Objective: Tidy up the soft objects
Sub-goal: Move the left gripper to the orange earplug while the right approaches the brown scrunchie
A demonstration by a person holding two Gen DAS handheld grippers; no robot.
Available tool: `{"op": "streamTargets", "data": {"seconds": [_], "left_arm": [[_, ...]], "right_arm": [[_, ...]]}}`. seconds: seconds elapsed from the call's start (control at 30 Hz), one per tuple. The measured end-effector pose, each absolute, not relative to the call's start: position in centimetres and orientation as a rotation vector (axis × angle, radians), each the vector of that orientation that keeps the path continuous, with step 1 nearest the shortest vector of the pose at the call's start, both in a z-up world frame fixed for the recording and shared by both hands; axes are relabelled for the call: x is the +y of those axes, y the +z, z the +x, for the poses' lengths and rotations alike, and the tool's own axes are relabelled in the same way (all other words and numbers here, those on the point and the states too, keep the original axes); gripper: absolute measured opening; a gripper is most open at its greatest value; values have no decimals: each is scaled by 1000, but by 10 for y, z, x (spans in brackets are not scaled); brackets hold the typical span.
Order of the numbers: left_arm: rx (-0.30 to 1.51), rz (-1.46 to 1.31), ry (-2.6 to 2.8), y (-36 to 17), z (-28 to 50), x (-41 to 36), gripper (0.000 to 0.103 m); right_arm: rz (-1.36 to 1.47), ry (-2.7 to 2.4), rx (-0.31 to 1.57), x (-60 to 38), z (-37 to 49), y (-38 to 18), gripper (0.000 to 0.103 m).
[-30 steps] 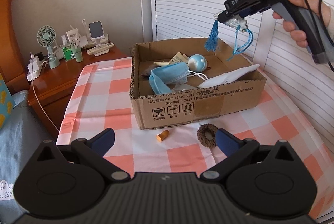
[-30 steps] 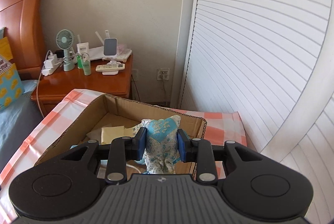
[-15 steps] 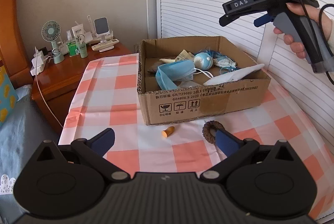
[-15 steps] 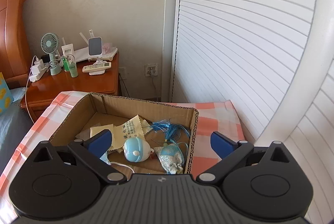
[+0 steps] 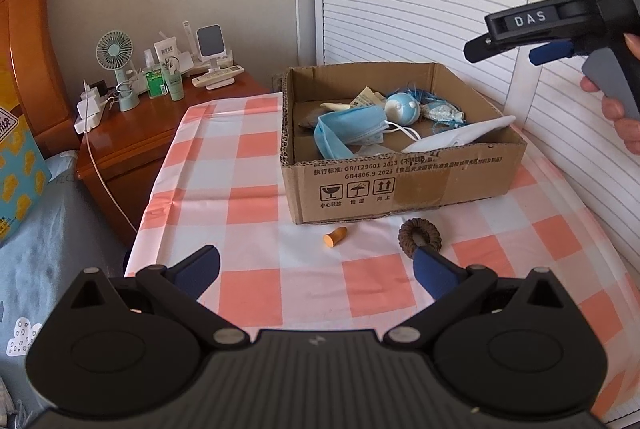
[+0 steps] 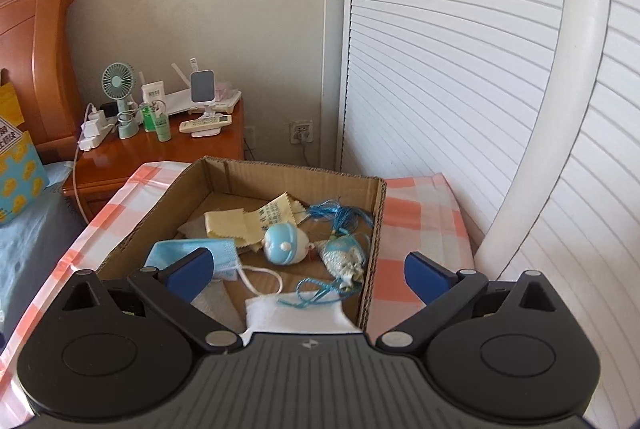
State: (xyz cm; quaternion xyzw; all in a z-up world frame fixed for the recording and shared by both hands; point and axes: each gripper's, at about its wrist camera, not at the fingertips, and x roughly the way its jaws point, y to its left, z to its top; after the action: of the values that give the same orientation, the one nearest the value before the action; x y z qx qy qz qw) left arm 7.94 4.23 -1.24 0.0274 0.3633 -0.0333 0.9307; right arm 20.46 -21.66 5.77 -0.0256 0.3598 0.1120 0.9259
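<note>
A cardboard box (image 5: 400, 185) stands on the checked tablecloth. It holds a blue face mask (image 5: 348, 127), a white mask (image 5: 460, 137), a blue round toy (image 6: 285, 242), a yellow cloth (image 6: 248, 221) and a blue tasselled sachet (image 6: 344, 257). In front of the box lie an orange earplug (image 5: 335, 236) and a brown hair tie (image 5: 420, 235). My left gripper (image 5: 316, 269) is open and empty, low over the cloth before them. My right gripper (image 6: 306, 269) is open and empty above the box's right side; it also shows in the left wrist view (image 5: 520, 41).
A wooden nightstand (image 5: 132, 137) at the left carries a small fan (image 5: 116, 69), bottles, a charger and remotes. A bed with a blue sheet (image 5: 44, 229) lies at the far left. White louvered doors (image 6: 460, 69) stand behind and to the right.
My right gripper opened and dropped the blue tasselled sachet into the box, then drew back up and to the right. My left gripper stayed open and shifted slightly.
</note>
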Motion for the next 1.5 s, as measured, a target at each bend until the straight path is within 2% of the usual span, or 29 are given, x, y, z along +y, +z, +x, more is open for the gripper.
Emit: {"op": "streamTargets", "data": {"seconds": [0.27, 0.53, 1.07, 1.5], "left_arm": [[744, 50, -36, -13, 74, 50, 102], [755, 15, 16, -18, 76, 68, 102], [841, 6, 30, -48, 106, 77, 102], [907, 23, -11, -77, 147, 62, 102]], "right_arm": [[-24, 229, 726, -214, 154, 47, 103], [-50, 262, 787, -196, 122, 6, 103], [-134, 307, 916, -140, 138, -73, 103], [-110, 232, 872, -169, 132, -82, 103]]}}
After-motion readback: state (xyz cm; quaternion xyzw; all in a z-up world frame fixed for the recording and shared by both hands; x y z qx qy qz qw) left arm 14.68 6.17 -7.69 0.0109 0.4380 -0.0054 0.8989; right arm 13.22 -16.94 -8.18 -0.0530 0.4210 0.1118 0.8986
